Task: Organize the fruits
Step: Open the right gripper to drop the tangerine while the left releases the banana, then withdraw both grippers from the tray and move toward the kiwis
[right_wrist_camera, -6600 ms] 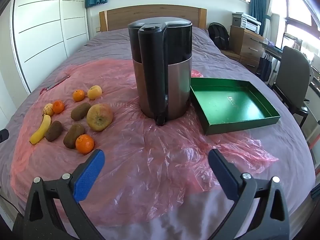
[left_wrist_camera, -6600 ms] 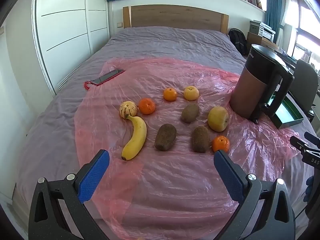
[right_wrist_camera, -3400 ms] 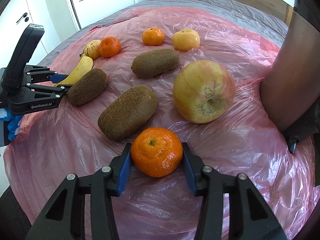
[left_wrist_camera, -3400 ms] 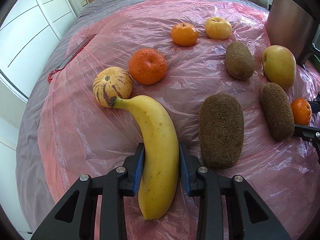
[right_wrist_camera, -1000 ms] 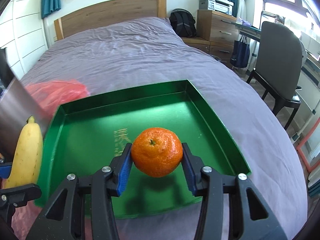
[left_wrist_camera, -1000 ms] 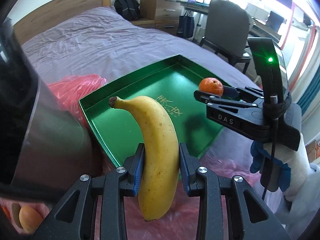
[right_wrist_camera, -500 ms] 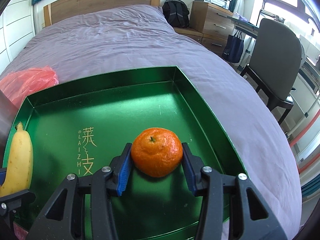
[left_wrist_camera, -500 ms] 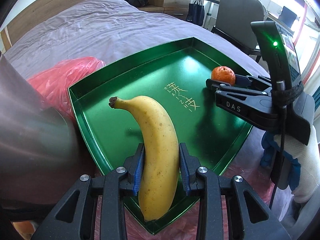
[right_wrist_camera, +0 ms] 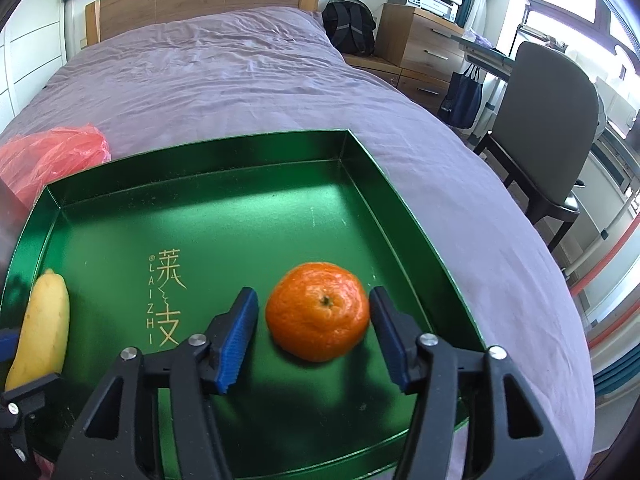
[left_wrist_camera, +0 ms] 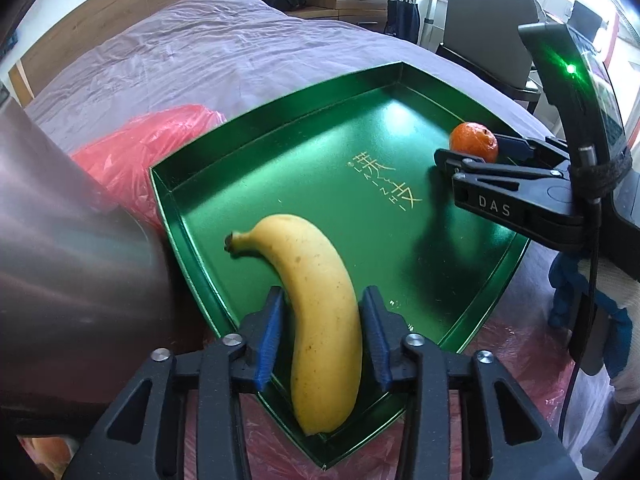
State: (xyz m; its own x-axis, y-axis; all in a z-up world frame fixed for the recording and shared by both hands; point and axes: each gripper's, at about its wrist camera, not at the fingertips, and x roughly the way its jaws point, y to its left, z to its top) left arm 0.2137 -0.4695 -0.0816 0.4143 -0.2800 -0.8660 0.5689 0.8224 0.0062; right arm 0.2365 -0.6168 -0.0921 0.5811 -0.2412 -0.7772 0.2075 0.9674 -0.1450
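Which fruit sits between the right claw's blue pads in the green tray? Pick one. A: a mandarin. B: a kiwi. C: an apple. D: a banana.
A: the right wrist view shows the mandarin resting on the green tray between the right claw pads, with gaps either side since its jaws have just been opening; the banana lies at the tray's left edge.

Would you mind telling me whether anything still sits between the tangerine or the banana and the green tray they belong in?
Nothing visible does. The tangerine already rests on the floor of the green tray, and the right gripper, which has just been opening, stands clear of it. The banana lies in the tray's near corner between the left gripper's loosened jaws.
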